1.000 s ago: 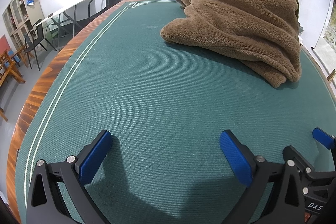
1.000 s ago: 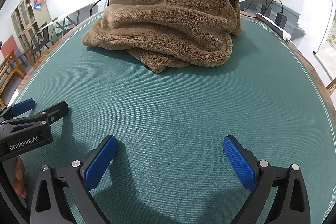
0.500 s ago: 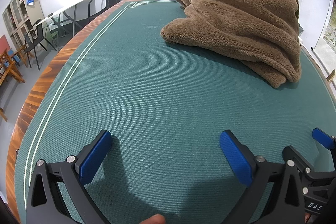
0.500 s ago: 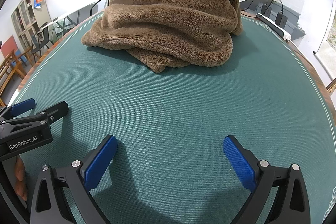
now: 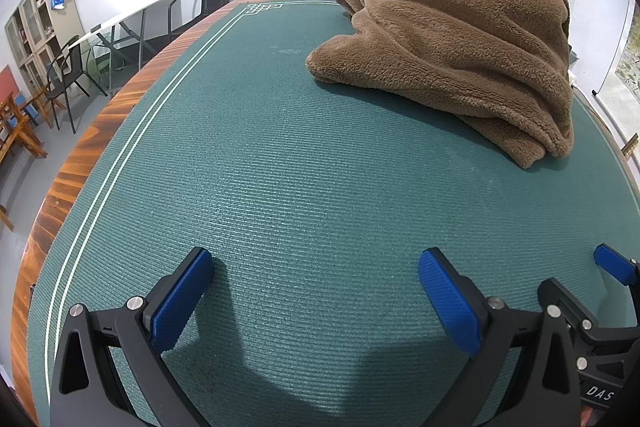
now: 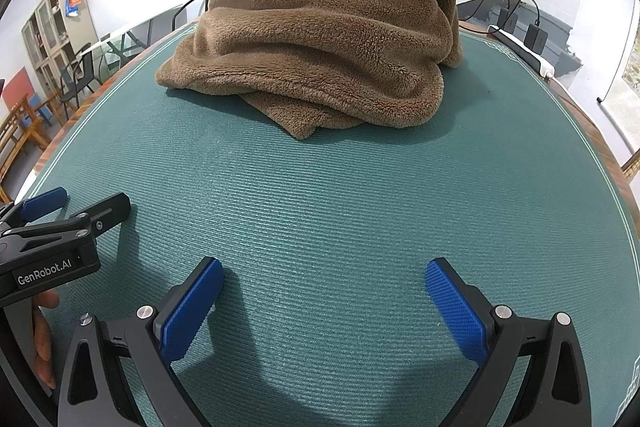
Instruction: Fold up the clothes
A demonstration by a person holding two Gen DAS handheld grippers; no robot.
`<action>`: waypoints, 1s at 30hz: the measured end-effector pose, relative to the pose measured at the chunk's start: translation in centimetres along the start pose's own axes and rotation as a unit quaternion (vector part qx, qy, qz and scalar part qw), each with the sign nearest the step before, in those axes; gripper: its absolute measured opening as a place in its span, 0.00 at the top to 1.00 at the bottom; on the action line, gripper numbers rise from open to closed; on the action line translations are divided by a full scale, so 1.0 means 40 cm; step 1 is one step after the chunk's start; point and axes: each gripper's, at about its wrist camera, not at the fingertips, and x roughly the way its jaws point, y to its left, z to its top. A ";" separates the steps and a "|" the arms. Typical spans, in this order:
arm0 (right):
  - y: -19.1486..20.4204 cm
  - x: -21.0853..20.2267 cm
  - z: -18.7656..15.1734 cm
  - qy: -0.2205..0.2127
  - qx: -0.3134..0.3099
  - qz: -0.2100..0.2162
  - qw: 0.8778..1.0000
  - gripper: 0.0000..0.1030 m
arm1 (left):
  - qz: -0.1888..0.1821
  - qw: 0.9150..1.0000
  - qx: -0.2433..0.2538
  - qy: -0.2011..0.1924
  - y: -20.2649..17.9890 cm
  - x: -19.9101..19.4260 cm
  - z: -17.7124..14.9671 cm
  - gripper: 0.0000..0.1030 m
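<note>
A brown fleece garment (image 5: 452,43) lies in a crumpled heap on the green table mat (image 5: 280,167), far right in the left wrist view and dead ahead as the same garment (image 6: 320,39) in the right wrist view. My left gripper (image 5: 316,291) stands open low over the mat, well short of the heap, nothing between its blue pads. My right gripper (image 6: 324,303) is open too, also empty, with the heap's nearest hem a good way ahead. The left gripper's body (image 6: 52,247) shows at the left edge of the right wrist view.
The mat covers a wooden table whose edge (image 5: 84,147) runs along the left. Black chairs (image 5: 68,75) and a cabinet (image 5: 36,27) stand beyond it. A power strip with plugged adapters (image 6: 524,43) lies at the table's far right. A hand (image 6: 44,339) holds the left gripper.
Almost nothing has moved. A fingertip that showed at the bottom of the left wrist view half a second ago is gone from it.
</note>
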 end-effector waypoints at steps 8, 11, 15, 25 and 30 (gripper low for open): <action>-0.003 -0.003 -0.004 -0.001 0.002 0.004 1.000 0.00 | 0.005 1.000 -0.002 -0.001 -0.001 -0.004 0.002 0.00; -0.009 -0.004 -0.007 -0.001 0.003 0.005 1.000 0.00 | 0.005 1.000 -0.002 0.000 -0.002 -0.004 0.002 0.00; -0.010 -0.002 -0.007 -0.001 0.001 0.002 1.000 0.00 | 0.006 1.000 -0.003 0.000 -0.004 -0.003 0.002 0.00; -0.017 -0.003 -0.011 0.000 0.002 -0.001 1.000 0.00 | -0.033 0.999 -0.012 0.024 -0.026 -0.006 0.111 0.00; -0.026 0.001 0.004 0.009 -0.006 0.011 1.000 0.00 | -0.045 0.999 -0.013 -0.012 -0.044 -0.038 0.198 0.00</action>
